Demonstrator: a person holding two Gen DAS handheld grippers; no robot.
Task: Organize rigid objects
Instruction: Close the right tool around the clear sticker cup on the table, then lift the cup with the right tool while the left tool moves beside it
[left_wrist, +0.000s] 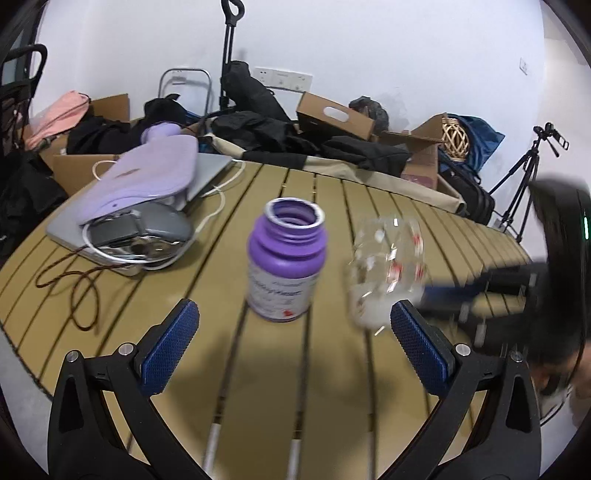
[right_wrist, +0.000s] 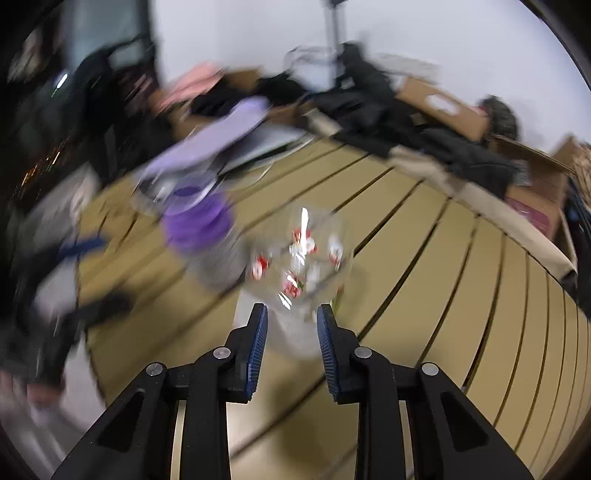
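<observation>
My right tongs (right_wrist: 291, 325) clench the clear glass jar (right_wrist: 301, 254) low down, just beside the open purple bottle (left_wrist: 286, 258) standing mid-table (left_wrist: 332, 387). My left tongs (left_wrist: 295, 343) gape empty before the bottle; bare slats lie rightward.

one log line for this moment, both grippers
left gripper: open, empty, facing purple bottle | right gripper: shut on clear glass | table: slatted
</observation>
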